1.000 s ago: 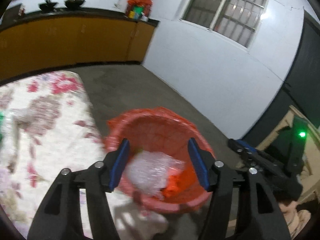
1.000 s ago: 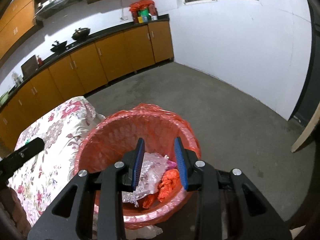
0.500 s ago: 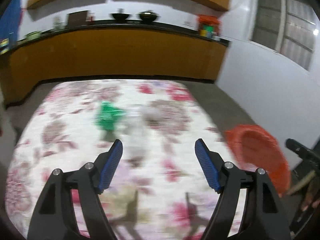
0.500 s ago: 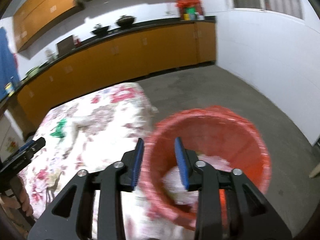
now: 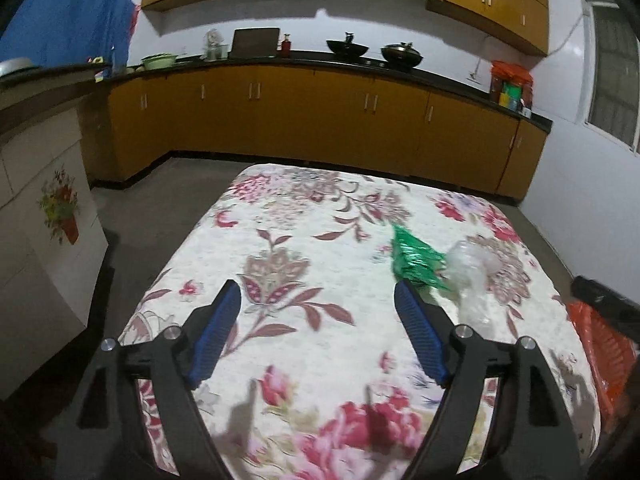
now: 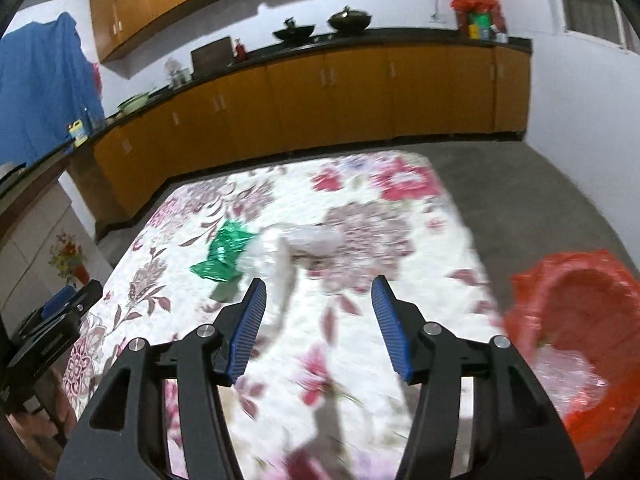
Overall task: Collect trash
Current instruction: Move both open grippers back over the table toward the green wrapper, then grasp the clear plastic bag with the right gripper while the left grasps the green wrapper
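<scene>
Over the near edge of the floral table (image 5: 304, 240), the left gripper (image 5: 318, 312) and right gripper (image 6: 318, 304) are hovering with jaws spread wide, empty. Farther on, a green wrapper (image 5: 414, 258) is lying against crumpled clear plastic (image 5: 472, 266), nothing blocking them. The red bin (image 6: 580, 320) is sitting right; a second ago both grippers were above it.

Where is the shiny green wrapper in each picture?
Left wrist view: the green wrapper lies on the flowered cloth, right of centre, just past the right blue pad.
Right wrist view: the green wrapper lies left of centre, beyond the left blue pad.
Shared landmark: the clear plastic right beside it in both views.
</scene>
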